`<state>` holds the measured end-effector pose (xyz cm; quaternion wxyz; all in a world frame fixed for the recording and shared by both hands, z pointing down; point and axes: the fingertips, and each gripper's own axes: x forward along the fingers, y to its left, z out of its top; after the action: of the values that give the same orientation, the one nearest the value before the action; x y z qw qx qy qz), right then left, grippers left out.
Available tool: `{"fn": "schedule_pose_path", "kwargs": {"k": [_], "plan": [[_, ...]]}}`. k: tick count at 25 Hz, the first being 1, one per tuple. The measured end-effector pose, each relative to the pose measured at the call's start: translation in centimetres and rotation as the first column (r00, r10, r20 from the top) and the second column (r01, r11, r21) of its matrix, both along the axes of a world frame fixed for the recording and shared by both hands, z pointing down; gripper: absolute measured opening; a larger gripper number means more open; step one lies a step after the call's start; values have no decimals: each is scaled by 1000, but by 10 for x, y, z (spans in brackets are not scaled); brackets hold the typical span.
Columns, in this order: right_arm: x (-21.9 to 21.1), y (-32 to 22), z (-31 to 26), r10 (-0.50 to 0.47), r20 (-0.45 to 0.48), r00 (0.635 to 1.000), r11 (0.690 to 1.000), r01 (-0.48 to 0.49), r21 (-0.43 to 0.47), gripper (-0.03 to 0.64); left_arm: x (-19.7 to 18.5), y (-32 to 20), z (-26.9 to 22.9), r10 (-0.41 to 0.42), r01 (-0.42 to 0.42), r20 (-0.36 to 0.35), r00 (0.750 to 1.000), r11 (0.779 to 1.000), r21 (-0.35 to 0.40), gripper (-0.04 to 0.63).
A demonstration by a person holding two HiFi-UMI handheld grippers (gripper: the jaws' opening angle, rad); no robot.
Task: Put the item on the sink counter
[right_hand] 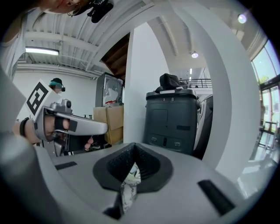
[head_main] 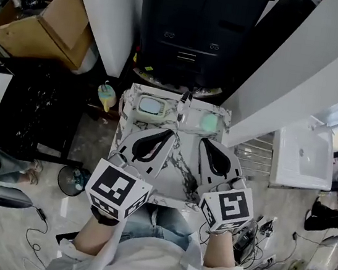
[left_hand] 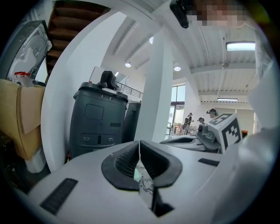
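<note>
A small marble-patterned sink counter (head_main: 179,175) stands in front of me in the head view. At its back lie a pale rectangular dish (head_main: 152,106) on the left and a round green item (head_main: 209,123) on the right, with a tap (head_main: 183,102) between them. My left gripper (head_main: 170,133) and right gripper (head_main: 203,141) hover side by side over the counter's middle, both pointing at the far end. Each is shut with nothing between its jaws. In the left gripper view the left gripper (left_hand: 140,145) has its tips pressed together; the right gripper (right_hand: 133,148) shows the same.
A dark grey machine (head_main: 190,28) stands behind the counter between white pillars (head_main: 108,10). A cardboard box (head_main: 48,14) and a black table (head_main: 29,105) are at the left, a small bottle (head_main: 106,96) on the floor, a white basin (head_main: 303,157) at the right.
</note>
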<state>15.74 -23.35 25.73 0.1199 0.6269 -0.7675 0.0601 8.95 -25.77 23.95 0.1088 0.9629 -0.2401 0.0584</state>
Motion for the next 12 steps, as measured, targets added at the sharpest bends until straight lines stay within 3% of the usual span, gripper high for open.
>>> {"fn": "schedule_pose_path", "kwargs": {"k": [12], "plan": [[37, -4, 11, 20, 14, 1000, 999, -19, -29, 9, 30, 4, 7, 28, -28, 17, 999, 999, -18, 23]]}}
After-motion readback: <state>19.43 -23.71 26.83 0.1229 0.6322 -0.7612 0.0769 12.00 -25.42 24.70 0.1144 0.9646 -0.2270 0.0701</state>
